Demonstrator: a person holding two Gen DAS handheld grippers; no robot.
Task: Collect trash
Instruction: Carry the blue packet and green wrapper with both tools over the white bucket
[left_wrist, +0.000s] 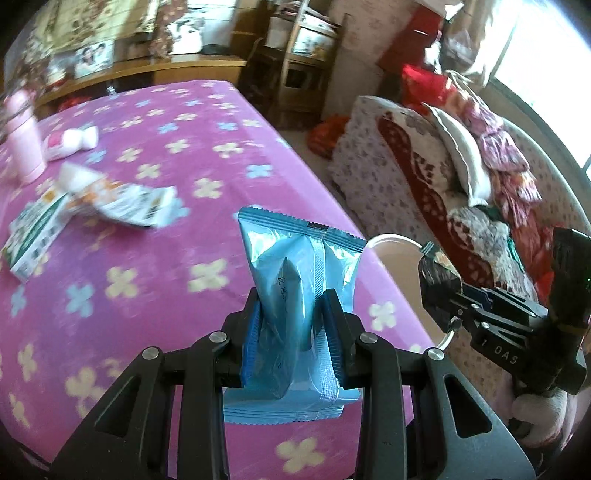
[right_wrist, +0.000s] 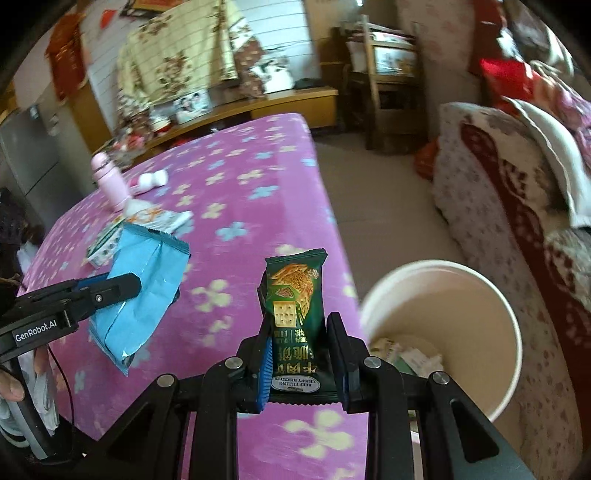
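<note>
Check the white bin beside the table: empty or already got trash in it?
Not empty. The right wrist view looks into the white bin and shows a few crumpled wrappers on its bottom; most of it is unfilled.

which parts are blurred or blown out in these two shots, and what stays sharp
Left wrist view: the blue wrapper in the left gripper is sharp, the wrappers on the pink tablecloth are smeared, and the window is blown out. Right wrist view: the green biscuit pack is crisp, the white bin rim and pink bottle are soft, and edges bend from fisheye.
</note>
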